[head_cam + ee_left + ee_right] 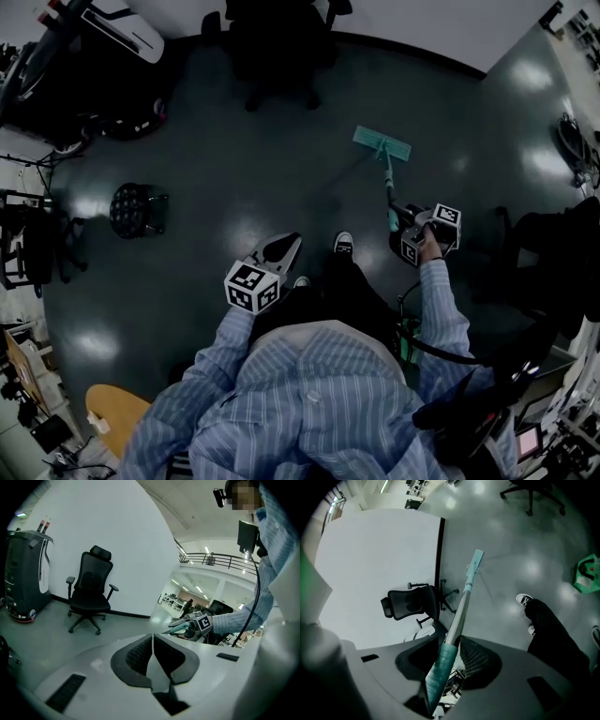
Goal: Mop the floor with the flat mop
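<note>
The floor (281,178) is smooth and glossy, throwing back pale spots of light. The flat mop (461,606) has a dull metal pole and a ribbed, rubbery teal grip. The left hand-held gripper (152,639) and the right hand-held gripper (450,641) have matt plastic shells with dark ribbed pads (138,653). The sleeve (441,309) is striped cloth.

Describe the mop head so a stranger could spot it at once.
On the dark floor ahead of the person, right of the black office chair by the far wall, lies the mop head. It ends the thin handle held in the right gripper. Nothing else there is a flat, pale green rectangle.
</note>
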### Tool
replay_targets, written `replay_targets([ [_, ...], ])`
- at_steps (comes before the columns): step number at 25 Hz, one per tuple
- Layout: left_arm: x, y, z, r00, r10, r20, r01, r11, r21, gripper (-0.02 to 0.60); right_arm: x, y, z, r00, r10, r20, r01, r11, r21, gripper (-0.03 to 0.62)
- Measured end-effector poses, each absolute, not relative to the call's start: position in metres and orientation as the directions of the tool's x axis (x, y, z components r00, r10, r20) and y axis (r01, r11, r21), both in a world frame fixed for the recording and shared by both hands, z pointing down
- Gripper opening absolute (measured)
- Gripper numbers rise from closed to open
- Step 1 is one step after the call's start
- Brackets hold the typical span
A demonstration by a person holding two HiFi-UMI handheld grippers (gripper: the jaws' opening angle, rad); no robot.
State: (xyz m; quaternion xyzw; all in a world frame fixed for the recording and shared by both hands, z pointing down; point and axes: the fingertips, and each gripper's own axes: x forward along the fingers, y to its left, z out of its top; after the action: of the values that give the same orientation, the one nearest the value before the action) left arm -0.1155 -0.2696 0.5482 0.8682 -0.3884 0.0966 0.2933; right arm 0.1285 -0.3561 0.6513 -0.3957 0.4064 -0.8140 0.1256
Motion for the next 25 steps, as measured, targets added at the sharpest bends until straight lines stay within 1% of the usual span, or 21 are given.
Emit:
replay_targets([
  [5, -0.077, -0.312, 0.542, 0.672, -0.611, 0.418, -0.739, -0.512, 0.438, 0.015, 0.176, -0.426, 0.652, -0.662, -0.501, 0.557, -0.152, -0.639, -0.754, 0.144],
  [10, -0.049, -0.338, 0.534, 0.664, -0.603, 0.443, -0.747, -0.498, 0.442, 0.015, 0.219, -0.496, 0.657, -0.641, -0.494, 0.588, -0.184, -0.644, -0.742, 0.143],
  [15, -0.044, -0.353, 0.540, 0.626, -0.612, 0.484, -0.778, -0.444, 0.444, 0.015, 0.250, -0.563, 0.676, -0.627, -0.483, 0.611, -0.226, -0.638, -0.736, 0.135],
  [18, -0.046, -0.358, 0.547, 0.602, -0.616, 0.507, -0.796, -0.413, 0.443, 0.015, 0.257, -0.594, 0.681, -0.607, -0.466, 0.644, -0.250, -0.657, -0.711, 0.132],
  [25, -0.053, -0.350, 0.545, 0.569, -0.640, 0.516, -0.817, -0.375, 0.437, 0.015, 0.262, -0.617, 0.684, -0.566, -0.468, 0.679, -0.261, -0.679, -0.686, 0.124],
])
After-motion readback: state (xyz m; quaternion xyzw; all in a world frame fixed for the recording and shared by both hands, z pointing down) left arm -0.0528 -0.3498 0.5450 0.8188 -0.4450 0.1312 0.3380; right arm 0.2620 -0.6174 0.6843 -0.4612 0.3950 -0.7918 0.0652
